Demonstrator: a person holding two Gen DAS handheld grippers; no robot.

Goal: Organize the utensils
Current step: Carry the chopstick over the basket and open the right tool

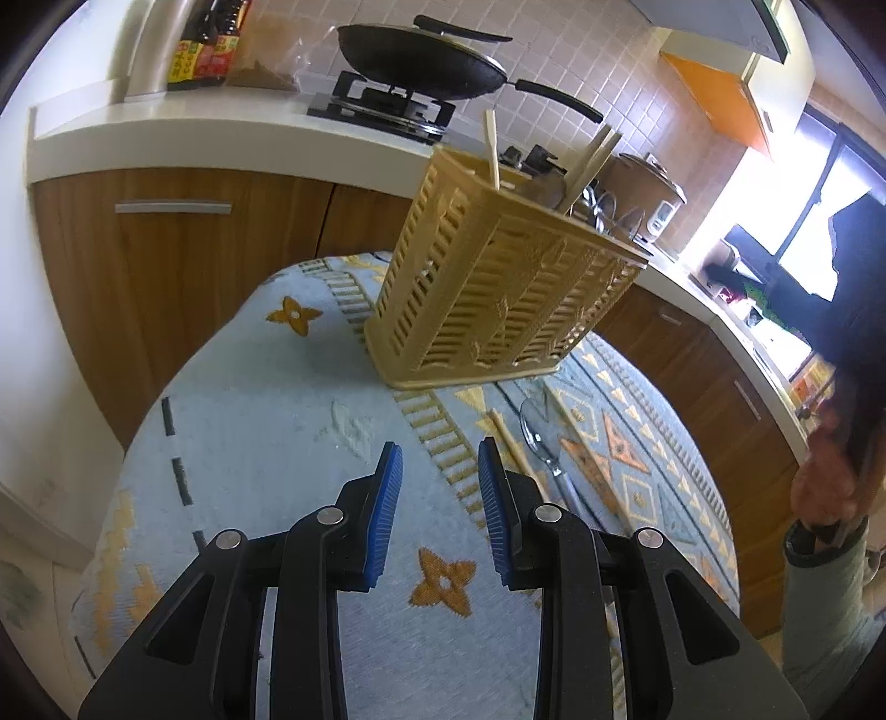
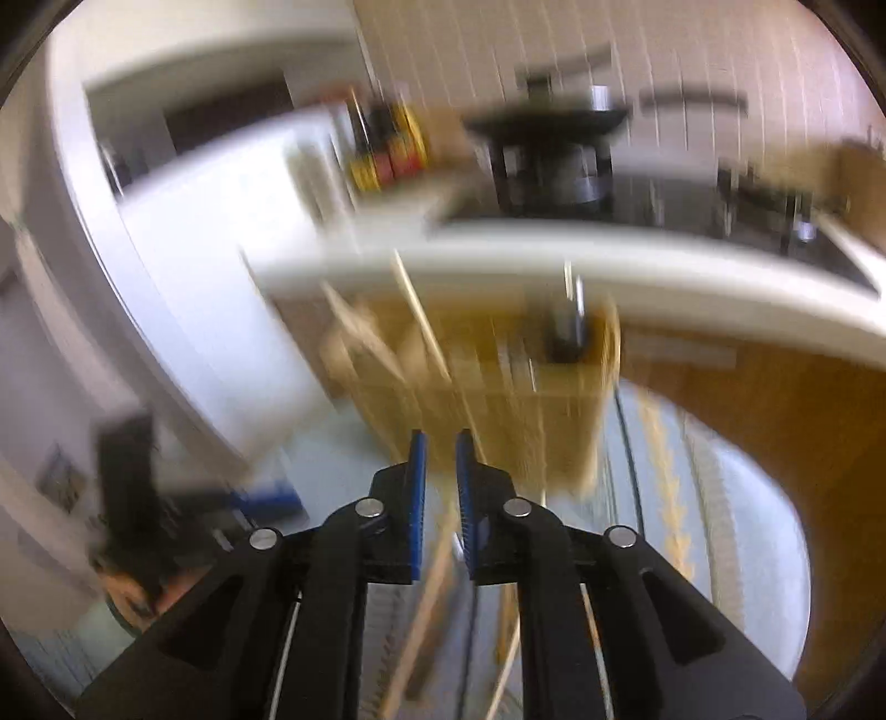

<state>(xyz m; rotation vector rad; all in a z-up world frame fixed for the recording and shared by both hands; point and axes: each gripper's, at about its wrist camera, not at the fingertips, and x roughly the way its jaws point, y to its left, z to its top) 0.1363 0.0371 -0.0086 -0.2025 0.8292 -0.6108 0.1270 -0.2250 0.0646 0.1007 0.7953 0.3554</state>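
Note:
A tan slotted utensil basket (image 1: pixel 498 299) stands on the patterned blue tablecloth (image 1: pixel 266 399), with several pale chopsticks (image 1: pixel 492 149) sticking up out of it. In front of it lie a clear-handled spoon (image 1: pixel 540 432) and a loose chopstick (image 1: pixel 512 448). My left gripper (image 1: pixel 440 448) hovers open over the cloth, short of the basket, nothing between its blue pads. The right wrist view is badly blurred: my right gripper (image 2: pixel 441 437) points down at the basket (image 2: pixel 498 399), its pads a narrow gap apart with nothing clearly pressed between them. A thin pale stick (image 2: pixel 426 332) slants up from near its right fingertip.
Behind the table runs a white counter (image 1: pixel 221 127) over wooden cabinets, with a black wok (image 1: pixel 421 61) on a gas hob and sauce bottles (image 1: pixel 205 50). A person's hand (image 1: pixel 819 476) shows at the right edge. More pale sticks (image 2: pixel 432 581) lie on the cloth under the right gripper.

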